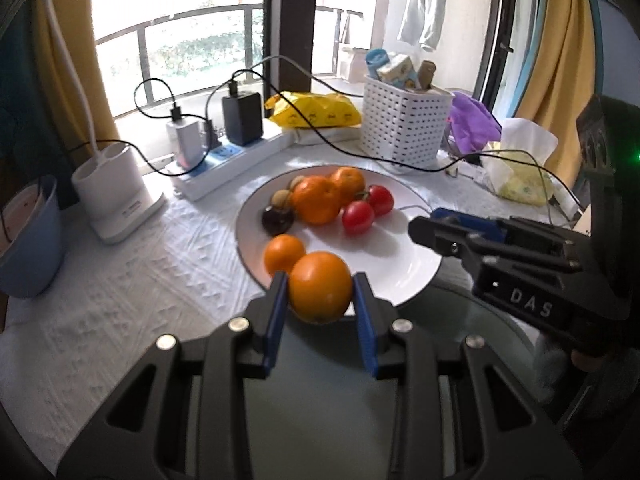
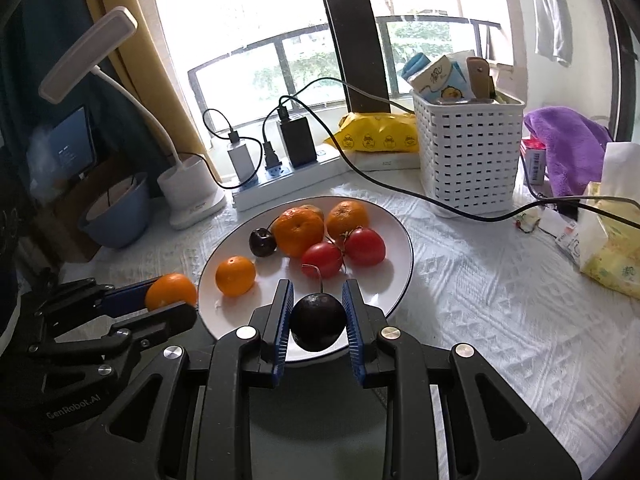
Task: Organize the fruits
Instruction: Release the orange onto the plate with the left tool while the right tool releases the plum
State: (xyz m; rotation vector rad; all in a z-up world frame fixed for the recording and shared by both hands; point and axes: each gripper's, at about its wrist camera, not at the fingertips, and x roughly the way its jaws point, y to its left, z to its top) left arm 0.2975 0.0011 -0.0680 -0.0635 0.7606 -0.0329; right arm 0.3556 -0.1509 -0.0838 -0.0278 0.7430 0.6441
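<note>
A white plate [image 1: 400,256] [image 2: 384,280] holds oranges, two red tomatoes [image 1: 358,217] [image 2: 364,246], a dark cherry [image 2: 262,241] and a small brown fruit [image 1: 281,199]. My left gripper [image 1: 320,292] is shut on an orange [image 1: 320,286] at the plate's near edge; it also shows in the right wrist view [image 2: 171,292]. My right gripper [image 2: 318,316] is shut on a dark cherry [image 2: 318,322] with a stem, over the plate's near rim. The right gripper also shows in the left wrist view [image 1: 436,224], beside the plate.
A white power strip [image 1: 232,164] with chargers and cables lies behind the plate. A white perforated basket [image 2: 468,160], a yellow packet [image 2: 376,134], a purple cloth [image 2: 568,140], tissues [image 2: 612,236], a lamp base [image 2: 192,192] and a blue bowl [image 2: 116,212] stand around.
</note>
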